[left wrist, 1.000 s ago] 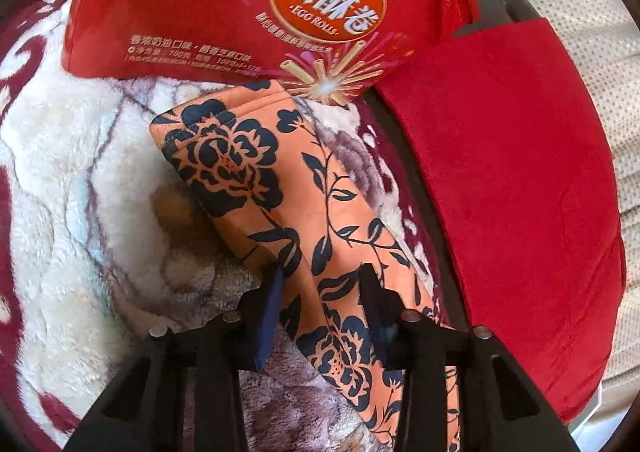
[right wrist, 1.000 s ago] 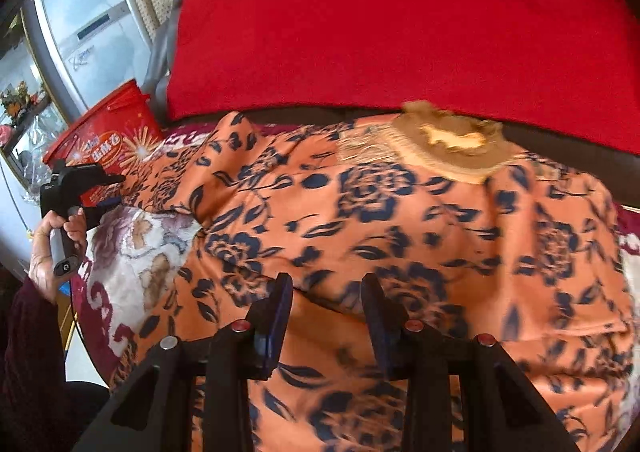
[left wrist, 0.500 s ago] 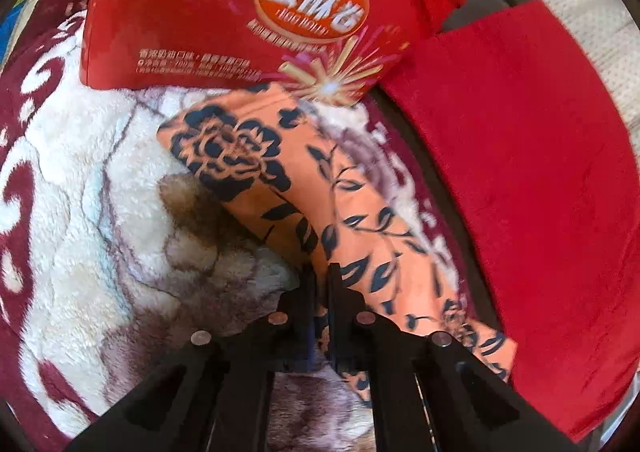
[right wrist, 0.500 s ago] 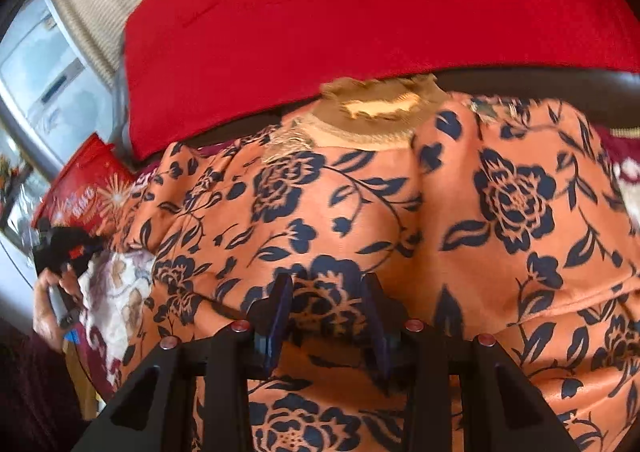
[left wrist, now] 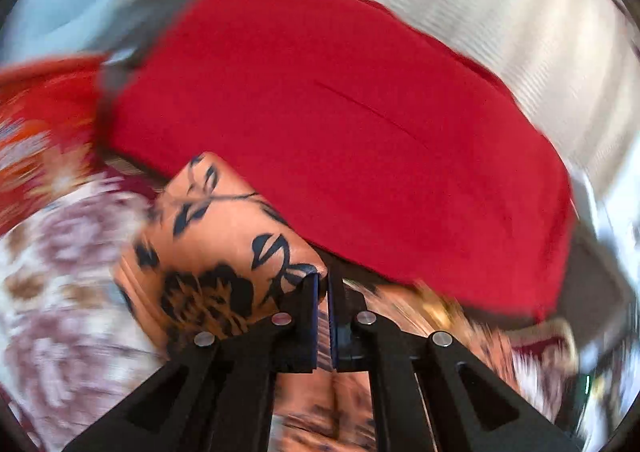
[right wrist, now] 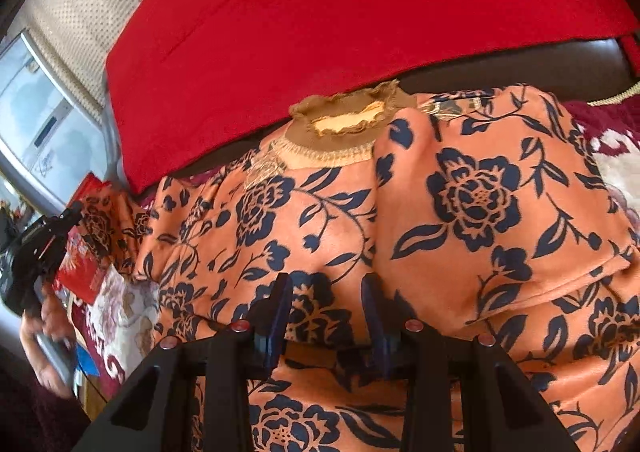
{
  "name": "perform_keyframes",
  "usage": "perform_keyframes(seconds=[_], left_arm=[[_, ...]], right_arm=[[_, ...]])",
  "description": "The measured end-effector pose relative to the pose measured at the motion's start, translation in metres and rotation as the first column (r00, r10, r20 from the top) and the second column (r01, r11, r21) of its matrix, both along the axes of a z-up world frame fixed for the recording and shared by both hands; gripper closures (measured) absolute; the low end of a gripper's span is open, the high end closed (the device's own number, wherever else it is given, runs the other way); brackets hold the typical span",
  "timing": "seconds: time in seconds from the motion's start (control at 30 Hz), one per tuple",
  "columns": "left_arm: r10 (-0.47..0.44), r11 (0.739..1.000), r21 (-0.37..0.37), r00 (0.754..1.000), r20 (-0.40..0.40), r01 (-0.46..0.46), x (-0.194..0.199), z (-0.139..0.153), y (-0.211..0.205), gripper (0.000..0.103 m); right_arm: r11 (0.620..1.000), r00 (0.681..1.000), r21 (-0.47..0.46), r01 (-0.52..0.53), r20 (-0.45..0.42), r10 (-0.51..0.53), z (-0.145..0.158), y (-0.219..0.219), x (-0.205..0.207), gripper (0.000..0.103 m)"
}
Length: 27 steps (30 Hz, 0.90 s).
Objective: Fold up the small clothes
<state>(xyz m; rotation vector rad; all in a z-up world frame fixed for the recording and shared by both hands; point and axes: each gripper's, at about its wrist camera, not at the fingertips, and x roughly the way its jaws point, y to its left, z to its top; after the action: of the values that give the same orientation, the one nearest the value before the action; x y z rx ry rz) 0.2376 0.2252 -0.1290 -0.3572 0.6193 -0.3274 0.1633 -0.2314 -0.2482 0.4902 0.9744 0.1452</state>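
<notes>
An orange garment with dark blue flowers [right wrist: 320, 220] and a brown knit collar [right wrist: 344, 132] lies spread on a plush patterned blanket. Its right sleeve [right wrist: 492, 204] lies folded over the body. My right gripper [right wrist: 326, 292] is open and low over the middle of the body. My left gripper [left wrist: 323, 288] is shut on the left sleeve [left wrist: 224, 244] and holds it lifted; the view is blurred. The left gripper also shows in the right wrist view [right wrist: 36, 248], at the far left, with the sleeve raised.
A red cushion [right wrist: 340, 12] lies just behind the garment against a beige seat back [right wrist: 80, 0]. A red egg-roll box [right wrist: 80, 264] stands at the garment's left. The blanket [right wrist: 120, 316] shows at the left and far right.
My left gripper closed on the left sleeve, then lifted and swung it away from the red box. The right sleeve has come to lie folded over the body. My right gripper stayed open.
</notes>
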Motion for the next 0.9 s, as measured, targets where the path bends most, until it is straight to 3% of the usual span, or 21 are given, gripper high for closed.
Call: perform_keyframes(seconds=[0.1,0.2,0.27,0.3,0.33,0.37,0.43,0.5,0.6,0.67,0.8,0.9], left_arm=[[-0.187,0.974,0.112,0.979,-0.081,0.195,0.001,-0.014,-0.067,0.099],[-0.23,0.935,0.225,0.951,-0.205,0.275,0.005,-0.041,-0.105,0.099],[-0.232,0.932,0.227,0.945,-0.232,0.284,0.006,-0.043,-0.104,0.096],[-0.232,0.941,0.201,0.95,-0.208,0.273,0.004,-0.036,-0.094,0.093],[-0.228,0.949,0.179,0.956,-0.184,0.261,0.003,-0.03,-0.086,0.073],[-0.211,0.962,0.145,0.968,-0.139,0.23,0.001,-0.02,-0.07,0.042],[-0.143,0.984,0.099,0.988,-0.058,0.148,-0.007,-0.005,-0.045,0.019],[-0.079,0.996,0.036,0.997,-0.016,0.08,-0.009,0.007,-0.017,0.019],[0.069,0.996,-0.048,0.995,-0.076,-0.073,-0.003,0.004,0.031,0.019],[0.153,0.981,-0.094,0.973,-0.173,-0.171,0.006,-0.011,0.06,0.019],[0.302,0.915,-0.139,0.872,-0.386,-0.378,0.012,-0.051,0.113,0.019],[0.372,0.877,-0.121,0.814,-0.446,-0.466,0.007,-0.067,0.134,0.019]], right_arm=[[0.999,1.0,0.02,0.029,0.005,-0.029,0.002,-0.01,-0.002,0.064],[0.998,0.999,0.039,0.049,-0.001,-0.049,0.002,-0.02,-0.003,0.064],[0.997,0.998,0.055,0.057,-0.008,-0.056,0.001,-0.026,-0.002,0.064],[0.996,0.998,0.063,0.059,-0.01,-0.059,0.001,-0.028,-0.002,0.062],[0.995,0.998,0.073,0.062,-0.011,-0.062,0.001,-0.031,-0.002,0.052],[0.994,0.998,0.09,0.067,-0.007,-0.066,0.002,-0.033,-0.002,0.048],[0.991,0.998,0.115,0.068,0.004,-0.069,0.003,-0.035,-0.002,0.046],[0.992,0.998,0.107,0.062,0.008,-0.063,0.004,-0.032,-0.003,0.046],[0.995,0.999,0.09,0.034,0.011,-0.035,0.004,-0.022,-0.001,0.046],[0.997,0.999,0.075,-0.009,0.032,0.007,0.009,-0.008,0.0,0.046],[0.985,0.981,0.014,-0.172,0.093,0.17,0.033,0.048,0.005,0.045],[0.961,0.953,-0.023,-0.276,0.125,0.277,0.048,0.101,0.017,0.041]])
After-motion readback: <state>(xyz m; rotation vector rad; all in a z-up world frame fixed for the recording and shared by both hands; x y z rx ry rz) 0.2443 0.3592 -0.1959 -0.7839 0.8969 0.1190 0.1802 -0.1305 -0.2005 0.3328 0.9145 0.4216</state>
